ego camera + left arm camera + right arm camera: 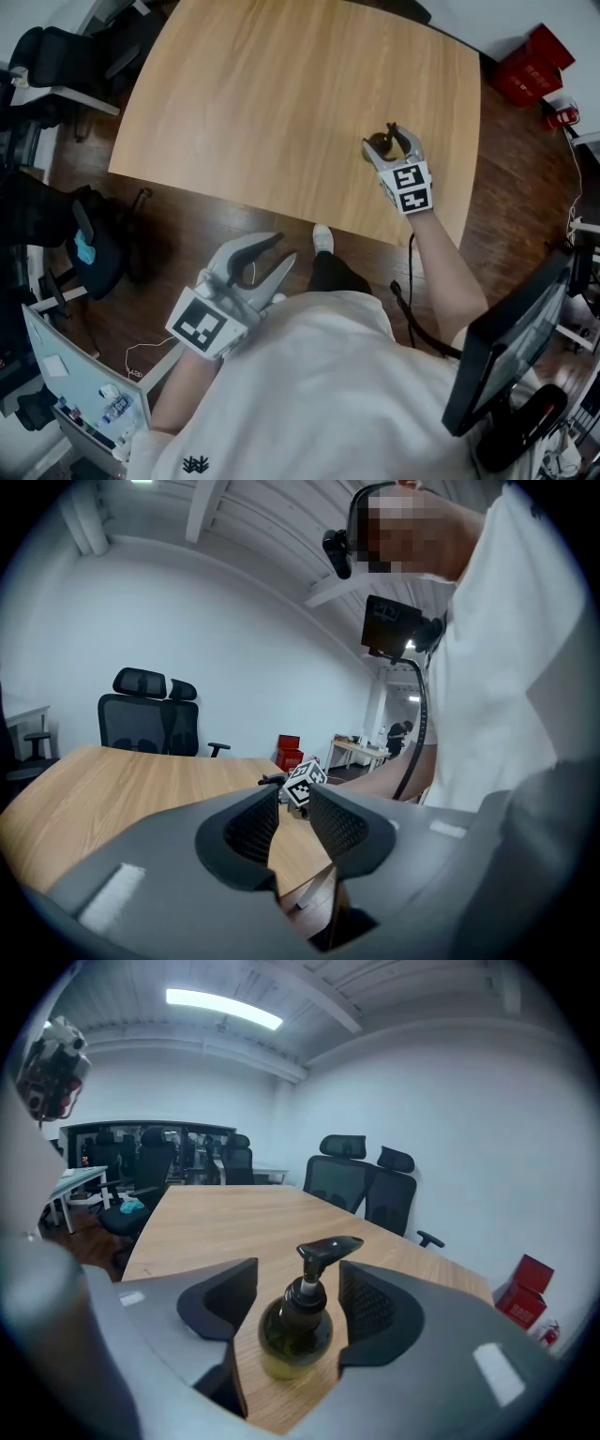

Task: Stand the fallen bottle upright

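Note:
A dark green pump bottle [296,1326] stands upright on the wooden table [281,103], near its right front corner. My right gripper [298,1279] has a jaw on each side of it, with a gap showing on the left side, so it stands open around the bottle. From the head view the bottle [380,145] is mostly hidden behind that gripper [392,142]. My left gripper [258,262] hangs off the table's front edge, close to the person's body, open and empty. In its own view the left gripper [293,803] points towards the right gripper's marker cube [305,783].
Black office chairs [361,1190] stand along the table's far side and more at the left [56,56]. Red boxes [530,66] lie on the floor at the back right. A dark monitor [511,347] stands at the person's right, and cables run over the floor.

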`<state>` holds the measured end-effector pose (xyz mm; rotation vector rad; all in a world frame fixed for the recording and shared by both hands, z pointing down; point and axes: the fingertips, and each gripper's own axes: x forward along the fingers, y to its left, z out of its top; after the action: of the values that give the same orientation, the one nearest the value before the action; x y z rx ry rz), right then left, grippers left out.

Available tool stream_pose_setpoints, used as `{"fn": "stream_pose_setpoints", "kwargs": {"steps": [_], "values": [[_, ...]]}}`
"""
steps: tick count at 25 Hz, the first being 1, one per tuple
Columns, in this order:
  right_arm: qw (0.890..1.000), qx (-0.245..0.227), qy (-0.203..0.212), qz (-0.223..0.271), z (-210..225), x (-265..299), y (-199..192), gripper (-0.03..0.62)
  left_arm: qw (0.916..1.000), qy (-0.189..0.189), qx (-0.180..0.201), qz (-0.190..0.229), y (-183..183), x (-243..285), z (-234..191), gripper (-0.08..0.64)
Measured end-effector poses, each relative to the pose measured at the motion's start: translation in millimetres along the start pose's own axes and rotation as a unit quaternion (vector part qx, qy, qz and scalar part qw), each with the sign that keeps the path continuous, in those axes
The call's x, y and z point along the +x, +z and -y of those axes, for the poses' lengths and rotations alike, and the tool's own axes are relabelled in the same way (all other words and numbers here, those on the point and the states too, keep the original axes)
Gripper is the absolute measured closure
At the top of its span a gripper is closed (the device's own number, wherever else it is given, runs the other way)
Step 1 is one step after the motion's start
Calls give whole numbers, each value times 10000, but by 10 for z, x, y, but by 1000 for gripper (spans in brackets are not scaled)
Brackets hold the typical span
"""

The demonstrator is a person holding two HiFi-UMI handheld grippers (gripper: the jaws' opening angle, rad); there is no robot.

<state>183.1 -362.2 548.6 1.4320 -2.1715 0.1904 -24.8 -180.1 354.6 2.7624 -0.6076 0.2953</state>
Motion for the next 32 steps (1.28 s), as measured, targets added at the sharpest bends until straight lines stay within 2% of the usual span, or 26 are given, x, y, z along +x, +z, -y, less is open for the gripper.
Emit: {"fn": "stream_pose_setpoints", "kwargs": {"steps": [1,4,6,11,15,19,25,30,32], "values": [[9998,110,-127,-67,52,-1,-23,307,10000,-27,58,36,-13,-61,21,459],[9976,416,-545,-121,163,-177,-27,284,9996,-91,204,155,-77,-298,96,459],[9960,451,-763,-82,104,-431,34,284,9990,-145,306,278,-120,-505,156,459],[9924,601,-1071,-2,-518,-1443,162,284,9962,-482,558,461,-284,-1093,459,459],[9919,776,-1003,-12,-1266,-2285,187,284,9942,-767,653,385,-508,-1443,656,459],[9908,1026,-884,-24,-1925,-2963,175,281,9939,-827,596,410,-645,-1738,841,459],[9926,969,-690,245,-2554,-3601,289,279,9952,-671,590,404,-859,-2022,1042,459],[9919,987,-677,426,-3015,-4312,124,276,9915,-930,801,426,-1068,-2111,1602,459],[9919,960,-673,485,-3173,-4537,15,276,9912,-964,768,479,-1186,-2145,1838,459]]}}
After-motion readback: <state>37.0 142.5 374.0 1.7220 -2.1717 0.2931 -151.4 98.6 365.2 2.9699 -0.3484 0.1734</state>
